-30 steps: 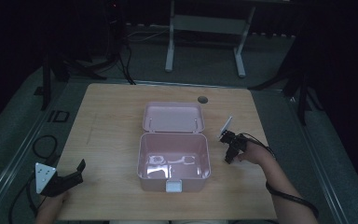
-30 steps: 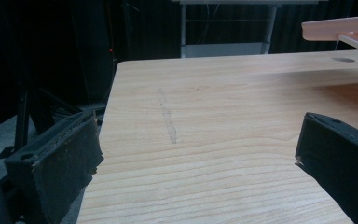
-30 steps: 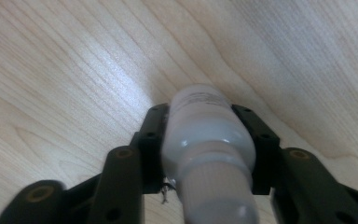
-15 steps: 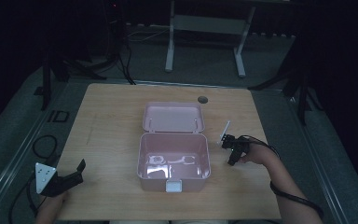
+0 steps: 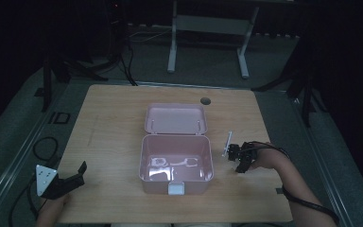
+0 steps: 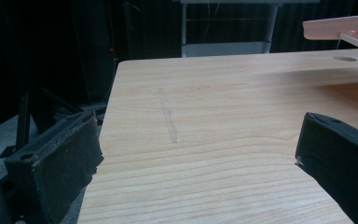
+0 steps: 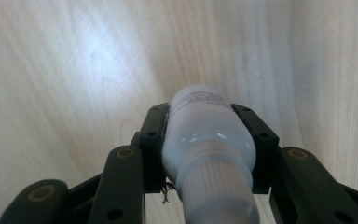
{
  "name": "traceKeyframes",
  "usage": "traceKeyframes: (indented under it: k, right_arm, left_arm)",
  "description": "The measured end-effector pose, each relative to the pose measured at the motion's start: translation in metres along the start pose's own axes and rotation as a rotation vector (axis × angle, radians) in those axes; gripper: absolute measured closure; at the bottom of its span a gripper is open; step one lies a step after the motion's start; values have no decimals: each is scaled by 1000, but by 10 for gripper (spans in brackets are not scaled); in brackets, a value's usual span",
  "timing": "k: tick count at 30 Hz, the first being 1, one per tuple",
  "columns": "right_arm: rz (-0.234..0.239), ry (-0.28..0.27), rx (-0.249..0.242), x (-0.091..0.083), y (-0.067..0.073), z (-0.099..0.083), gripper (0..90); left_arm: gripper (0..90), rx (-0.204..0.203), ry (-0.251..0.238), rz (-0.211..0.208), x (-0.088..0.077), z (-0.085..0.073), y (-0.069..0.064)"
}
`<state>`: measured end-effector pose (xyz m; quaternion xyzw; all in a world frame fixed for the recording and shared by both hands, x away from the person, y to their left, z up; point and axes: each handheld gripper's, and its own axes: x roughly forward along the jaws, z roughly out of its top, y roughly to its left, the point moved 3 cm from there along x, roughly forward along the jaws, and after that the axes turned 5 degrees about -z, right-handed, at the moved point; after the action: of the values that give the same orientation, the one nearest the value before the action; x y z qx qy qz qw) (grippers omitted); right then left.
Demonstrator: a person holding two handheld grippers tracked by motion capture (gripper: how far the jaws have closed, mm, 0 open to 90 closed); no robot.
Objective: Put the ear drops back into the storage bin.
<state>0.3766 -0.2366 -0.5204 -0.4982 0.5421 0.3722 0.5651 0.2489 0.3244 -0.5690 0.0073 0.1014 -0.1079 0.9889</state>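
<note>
A pink box [image 5: 144, 161] stands open at the table's middle, its lid [image 5: 175, 119] lying back flat behind it. Pale small items [image 5: 175, 162] lie on its floor; I cannot tell what they are. My right gripper [image 5: 240, 158] hovers just right of the box, shut on a white plastic bottle [image 7: 207, 135] that sits lengthwise between the jaws of the right gripper [image 7: 208, 116], cap end toward the camera, above bare wood. My left gripper [image 5: 78, 175] rests at the table's near left corner, open and holding nothing. In its own view the left gripper [image 6: 198, 140] frames bare tabletop.
A round cable hole [image 5: 205, 100] sits in the table behind the lid. The lid's edge [image 6: 340, 25] shows at the upper right of the left gripper view. Cables lie on the floor at the left [image 5: 42, 146]. A metal stand [image 5: 208, 28] is beyond the far edge.
My right gripper has drifted with the bottle a little toward the near edge and to the right, away from the box. The left gripper has stayed put.
</note>
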Motion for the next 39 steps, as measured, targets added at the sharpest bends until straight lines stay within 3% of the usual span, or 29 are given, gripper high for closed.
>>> traceKeyframes:
  k: [3, 5, 17, 19, 23, 33, 39]
  right_arm:
    - [-12, 16, -83, -1, 7, -1, 596]
    - [-34, -2, -148, -2, 12, 0, 596]
    - [-48, -26, -286, -4, 29, 1, 596]
    - [-55, -22, -343, -3, 36, 1, 596]
    - [-28, -28, -372, -5, 41, 2, 596]
    - [4, -22, -372, -23, 45, 2, 596]
    - [-17, -24, -362, -41, 45, 0, 596]
  left_arm:
    - [4, 0, 0, 1, 0, 0, 0]
    - [4, -1, 0, 1, 0, 0, 0]
    - [4, -3, 1, 2, 0, 0, 0]
    - [4, -2, 1, 3, 0, 0, 0]
    - [4, -2, 1, 3, 0, 0, 0]
    - [4, -2, 3, 3, 0, 0, 0]
    - [4, -1, 3, 4, 0, 0, 0]
